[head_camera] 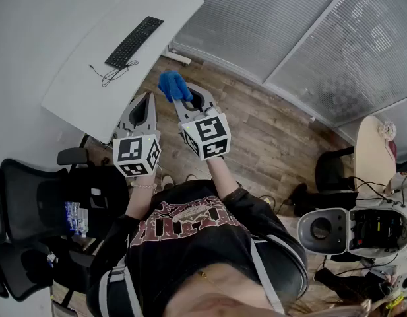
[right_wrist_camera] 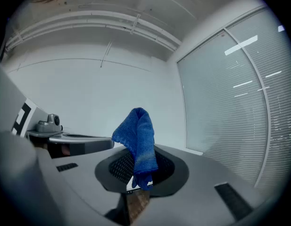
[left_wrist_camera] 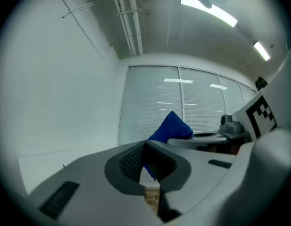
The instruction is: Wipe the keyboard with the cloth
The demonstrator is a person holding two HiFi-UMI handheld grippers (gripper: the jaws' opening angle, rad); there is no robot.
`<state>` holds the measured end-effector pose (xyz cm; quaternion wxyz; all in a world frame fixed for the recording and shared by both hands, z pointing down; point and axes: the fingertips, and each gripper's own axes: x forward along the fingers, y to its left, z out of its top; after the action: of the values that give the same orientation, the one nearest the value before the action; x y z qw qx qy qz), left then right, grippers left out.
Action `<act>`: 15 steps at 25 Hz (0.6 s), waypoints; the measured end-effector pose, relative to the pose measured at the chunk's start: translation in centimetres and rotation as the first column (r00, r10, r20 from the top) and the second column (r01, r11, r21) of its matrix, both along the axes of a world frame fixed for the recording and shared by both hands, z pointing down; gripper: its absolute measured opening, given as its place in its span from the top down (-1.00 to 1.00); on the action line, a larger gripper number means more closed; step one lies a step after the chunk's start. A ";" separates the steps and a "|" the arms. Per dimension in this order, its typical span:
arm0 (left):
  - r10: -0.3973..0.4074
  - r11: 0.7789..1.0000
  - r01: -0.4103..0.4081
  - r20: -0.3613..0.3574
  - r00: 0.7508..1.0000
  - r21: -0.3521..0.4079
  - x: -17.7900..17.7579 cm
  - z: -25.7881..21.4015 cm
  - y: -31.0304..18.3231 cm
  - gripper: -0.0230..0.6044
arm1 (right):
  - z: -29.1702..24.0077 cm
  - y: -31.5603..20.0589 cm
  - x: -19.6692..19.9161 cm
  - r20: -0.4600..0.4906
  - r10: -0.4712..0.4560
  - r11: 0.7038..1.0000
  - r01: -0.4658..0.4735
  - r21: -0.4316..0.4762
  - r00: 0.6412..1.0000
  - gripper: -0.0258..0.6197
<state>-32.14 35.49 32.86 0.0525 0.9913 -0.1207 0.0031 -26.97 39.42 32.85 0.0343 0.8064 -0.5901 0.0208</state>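
A black keyboard (head_camera: 134,41) lies on the white table (head_camera: 78,91), far ahead of both grippers. The blue cloth (head_camera: 173,84) sticks up out of my right gripper (head_camera: 185,101), which is shut on it and held in the air over the wooden floor near the table's edge. In the right gripper view the cloth (right_wrist_camera: 138,135) droops over the closed jaws of the right gripper (right_wrist_camera: 138,166). My left gripper (head_camera: 145,105) is raised just to its left, shut with nothing in it (left_wrist_camera: 145,147). From the left gripper view the cloth (left_wrist_camera: 172,126) shows beyond the jaws.
A thin black cable (head_camera: 112,74) trails from the keyboard across the table. Black office chairs (head_camera: 31,190) stand at the left. A round table (head_camera: 375,154) and a white machine (head_camera: 335,230) are at the right. Window blinds (head_camera: 289,25) line the far side.
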 end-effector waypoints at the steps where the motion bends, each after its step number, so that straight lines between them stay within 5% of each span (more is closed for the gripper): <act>1: 0.000 1.000 0.000 0.000 1.000 0.000 0.1 -0.1 0.1 0.82 | -0.1 0.1 0.1 0.001 0.000 1.000 0.000 -0.001 1.000 0.72; 15: -0.018 1.000 0.018 0.003 1.000 -0.001 1.2 0.1 0.8 0.82 | 0.0 0.6 1.2 0.012 -0.025 1.000 0.025 0.013 1.000 0.72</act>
<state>-30.90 36.25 32.98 0.0530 0.9902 -0.1294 0.0042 -25.75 40.01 32.84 0.0257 0.7990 -0.6004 0.0216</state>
